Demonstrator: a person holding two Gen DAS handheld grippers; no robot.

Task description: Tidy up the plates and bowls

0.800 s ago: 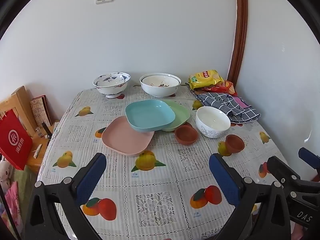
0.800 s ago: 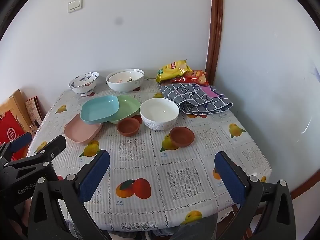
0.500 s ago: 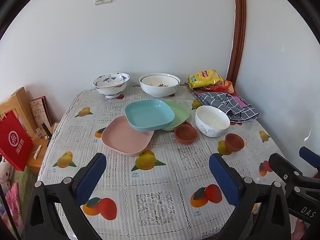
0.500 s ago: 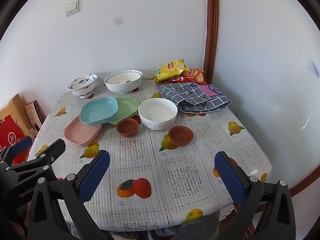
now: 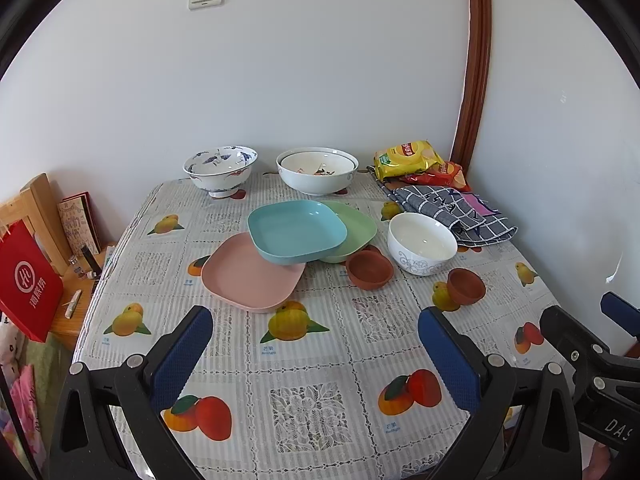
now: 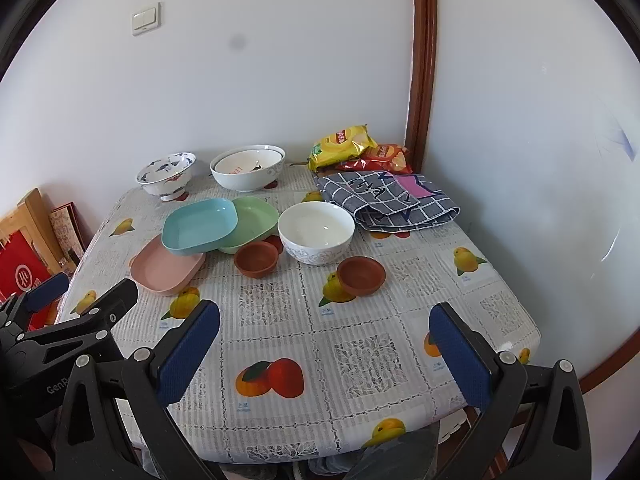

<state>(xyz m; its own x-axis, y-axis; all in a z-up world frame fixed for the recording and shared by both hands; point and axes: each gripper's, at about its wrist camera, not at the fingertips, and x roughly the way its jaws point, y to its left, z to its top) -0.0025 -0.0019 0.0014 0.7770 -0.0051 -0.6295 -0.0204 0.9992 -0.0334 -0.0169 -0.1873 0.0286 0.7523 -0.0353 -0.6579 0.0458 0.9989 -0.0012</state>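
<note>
Fingers spread on left gripper (image 5: 312, 354), right gripper (image 6: 326, 354), both level above table (image 5: 312, 400)

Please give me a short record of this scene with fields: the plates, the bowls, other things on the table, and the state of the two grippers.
plates: blue plate lies on top, overlapping pink plate and green plate
white bowls: plain white bowl; patterned bowl; nested bowls at the wall
brown bowls: one beside the plates, one apart
other: checked cloth, snack bags
left gripper: open, holds nothing
right gripper: open, holds nothing
</note>
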